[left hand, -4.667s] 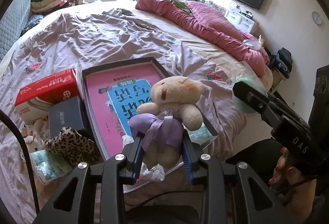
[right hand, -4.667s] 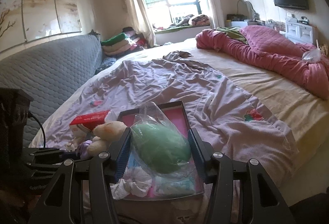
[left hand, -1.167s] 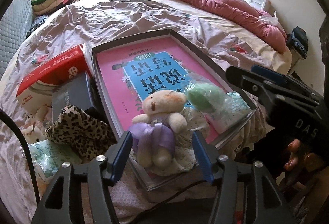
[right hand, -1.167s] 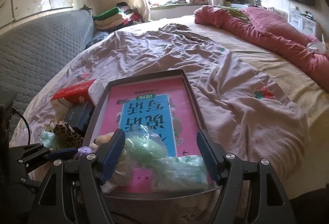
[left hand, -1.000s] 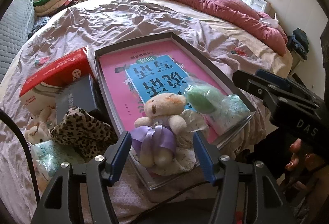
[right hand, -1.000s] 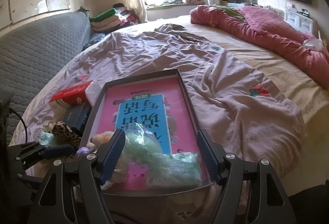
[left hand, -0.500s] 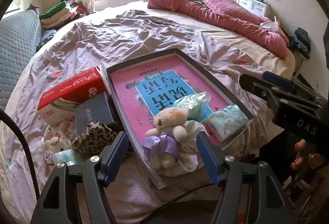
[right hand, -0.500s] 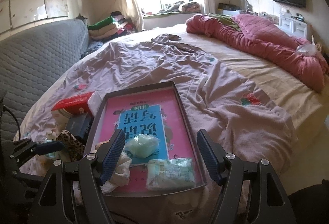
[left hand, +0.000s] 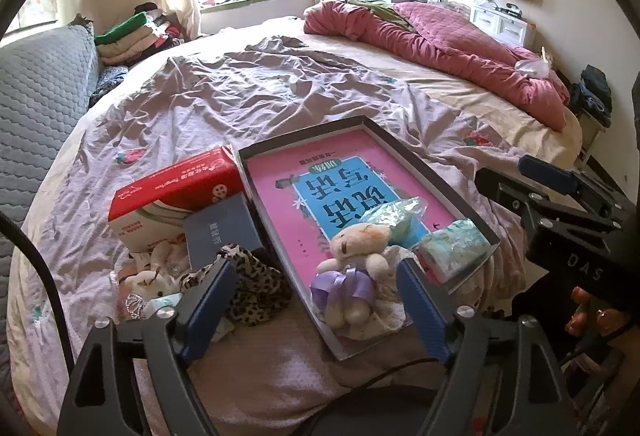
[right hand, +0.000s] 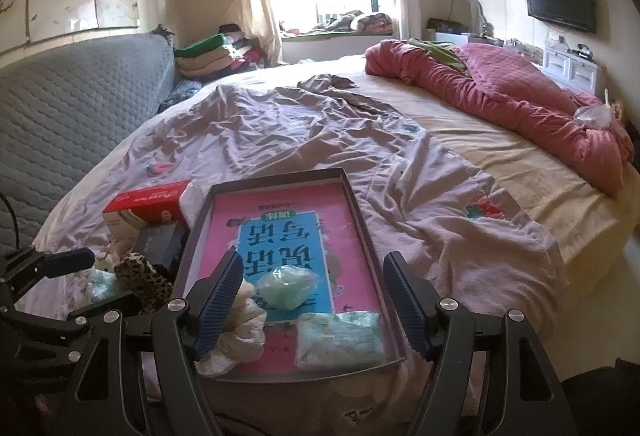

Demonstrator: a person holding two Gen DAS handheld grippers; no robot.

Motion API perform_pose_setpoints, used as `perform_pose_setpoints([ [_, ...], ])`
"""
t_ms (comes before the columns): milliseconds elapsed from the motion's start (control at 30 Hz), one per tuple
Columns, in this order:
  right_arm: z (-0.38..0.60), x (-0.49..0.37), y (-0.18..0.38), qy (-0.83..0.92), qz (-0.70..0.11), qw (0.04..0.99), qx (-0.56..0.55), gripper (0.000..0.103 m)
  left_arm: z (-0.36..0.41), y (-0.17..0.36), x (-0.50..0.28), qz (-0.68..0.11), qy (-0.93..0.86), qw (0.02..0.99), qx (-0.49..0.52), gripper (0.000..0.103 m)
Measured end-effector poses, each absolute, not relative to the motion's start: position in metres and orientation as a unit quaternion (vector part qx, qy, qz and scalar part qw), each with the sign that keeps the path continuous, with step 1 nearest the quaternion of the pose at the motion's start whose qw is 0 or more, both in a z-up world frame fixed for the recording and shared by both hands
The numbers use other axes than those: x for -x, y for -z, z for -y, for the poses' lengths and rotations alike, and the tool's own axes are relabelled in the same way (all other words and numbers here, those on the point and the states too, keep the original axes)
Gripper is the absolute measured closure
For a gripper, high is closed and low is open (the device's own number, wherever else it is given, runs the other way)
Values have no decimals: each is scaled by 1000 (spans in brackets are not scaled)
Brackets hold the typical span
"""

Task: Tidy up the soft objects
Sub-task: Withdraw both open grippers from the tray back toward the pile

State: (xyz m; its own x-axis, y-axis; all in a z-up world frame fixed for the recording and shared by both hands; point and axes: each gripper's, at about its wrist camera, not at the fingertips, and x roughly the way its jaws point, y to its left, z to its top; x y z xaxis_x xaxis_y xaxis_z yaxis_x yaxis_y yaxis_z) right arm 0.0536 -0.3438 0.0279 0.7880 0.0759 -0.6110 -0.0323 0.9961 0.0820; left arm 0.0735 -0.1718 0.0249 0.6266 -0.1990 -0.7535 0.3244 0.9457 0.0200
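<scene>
Plush teddy bear (left hand: pixel 354 272) has been released and is seated in the tray (left hand: pixel 404 152) near edge; left gripper (left hand: pixel 316 310) jaws are opening, nothing clamped | bagged green item (right hand: pixel 289 286) is left in tray; right gripper (right hand: pixel 310 302) is held open, empty | leopard cloth (left hand: pixel 250 290) is judged next

You've got a rumpled crimson quilted duvet (right hand: pixel 520 104) upper right, a black wall-mounted TV (right hand: pixel 560 0) above it, and a grey quilted headboard (right hand: pixel 68 108) far left.

Both wrist cameras look down, seemingly close, sharing the tray (left hand: pixel 404 152).
</scene>
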Motion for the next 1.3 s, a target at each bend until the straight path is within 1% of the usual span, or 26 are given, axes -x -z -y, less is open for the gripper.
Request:
perform_pose_setpoints([
  [233,336,-50,-40,-28,-317,947,-28,29,163,-33,-68,-400,140,903,-76,20],
  [800,300,-37,-78,-53,-311,949,-2,28,115,-57,-57,-396,123,909,-39,18],
  [1300,255,-33,-101,-95,-302,949,-9,28,31,-69,-52,-400,56,915,-11,18],
])
